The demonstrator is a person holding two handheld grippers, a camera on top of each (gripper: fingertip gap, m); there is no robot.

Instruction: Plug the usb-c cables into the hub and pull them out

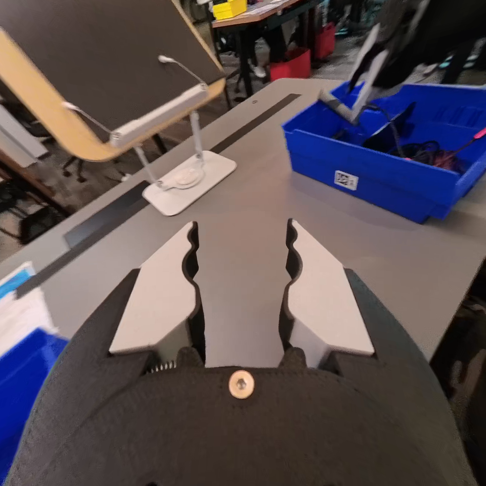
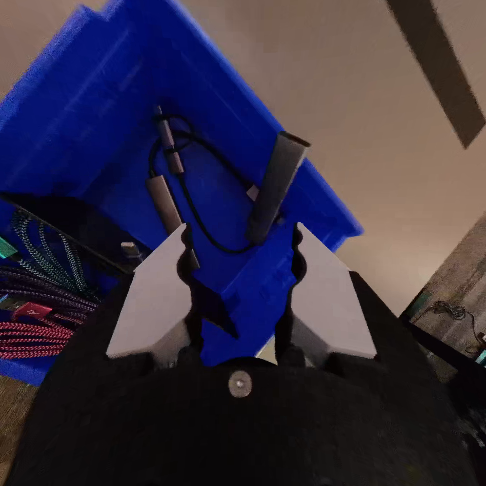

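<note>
A blue bin (image 2: 110, 86) stands on the grey table (image 1: 249, 189). In the right wrist view, a long grey hub (image 2: 276, 184) leans on the bin's rim, its black cord (image 2: 200, 210) looping over the bin floor. A second, slimmer grey hub (image 2: 164, 205) and small adapters (image 2: 171, 147) lie beside it. Braided cables (image 2: 39, 302) in red, purple and green fill the neighbouring compartment. My right gripper (image 2: 240, 226) is open above the bin, empty. My left gripper (image 1: 242, 222) is open and empty over bare table. In the left wrist view, the right gripper (image 1: 368, 79) hangs over the bin (image 1: 381, 163).
A white stand (image 1: 189, 181) with a bar on two thin posts stands at the table's left rear. A black strip (image 1: 126, 207) runs along the table's far edge. Another blue bin (image 1: 23, 381) and white papers (image 1: 18, 302) sit at the left. Chairs and desks stand behind. Left tips to right tips: about 40 cm.
</note>
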